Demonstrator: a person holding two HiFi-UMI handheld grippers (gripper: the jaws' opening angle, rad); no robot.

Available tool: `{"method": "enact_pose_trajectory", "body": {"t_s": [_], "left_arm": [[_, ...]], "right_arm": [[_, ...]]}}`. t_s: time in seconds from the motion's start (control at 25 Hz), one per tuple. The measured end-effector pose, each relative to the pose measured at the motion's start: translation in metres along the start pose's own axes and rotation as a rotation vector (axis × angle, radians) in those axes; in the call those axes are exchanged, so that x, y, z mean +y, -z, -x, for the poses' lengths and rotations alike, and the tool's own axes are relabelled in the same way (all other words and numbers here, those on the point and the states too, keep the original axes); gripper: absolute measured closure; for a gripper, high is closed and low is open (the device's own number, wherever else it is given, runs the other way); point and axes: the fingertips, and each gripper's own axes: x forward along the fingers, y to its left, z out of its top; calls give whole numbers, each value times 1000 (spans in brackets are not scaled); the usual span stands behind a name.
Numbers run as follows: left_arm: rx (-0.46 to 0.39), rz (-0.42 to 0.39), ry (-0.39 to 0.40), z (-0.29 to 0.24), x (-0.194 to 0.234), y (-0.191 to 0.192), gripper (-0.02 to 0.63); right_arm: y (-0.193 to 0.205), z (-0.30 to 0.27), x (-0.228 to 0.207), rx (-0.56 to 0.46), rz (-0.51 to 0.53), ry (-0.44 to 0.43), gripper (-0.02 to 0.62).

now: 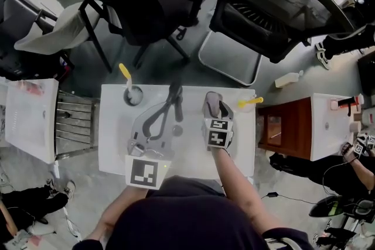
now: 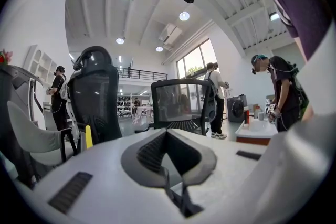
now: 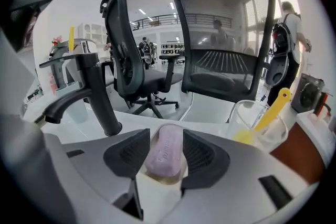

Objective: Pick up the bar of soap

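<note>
right gripper [image 3: 166,135]: jaws spread, straddling the pink bar of soap [image 3: 164,157] without pinching it. the soap lies on a tan dish [image 3: 167,180], just right of the black faucet [image 3: 100,102]. left gripper [image 2: 167,134]: fingertips pressed together, empty, left of the faucet.

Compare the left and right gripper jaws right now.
The left gripper has jaws that meet at the tips with nothing between them. The right gripper has jaws standing apart, either side of the pink bar of soap. The left gripper looks out level towards the office chairs, while the right gripper tilts down at the soap. Both are over the white table.
</note>
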Motion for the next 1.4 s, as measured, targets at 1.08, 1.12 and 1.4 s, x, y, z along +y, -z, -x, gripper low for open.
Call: {"method": "enact_pose_trajectory", "body": {"t_s": [1.08,1.12,1.4], "left_arm": [[-9,104,-5,-4,5,9,606],[-10,104,-4,-4,4,9,606],[-17,104,-7,-1,1,4,606]], "right_arm": [[21,-37,-4,301,100,-45,387],[21,-37,-3,292,107,-50,387],[16,-35,-4,251,132,-60,401]]}}
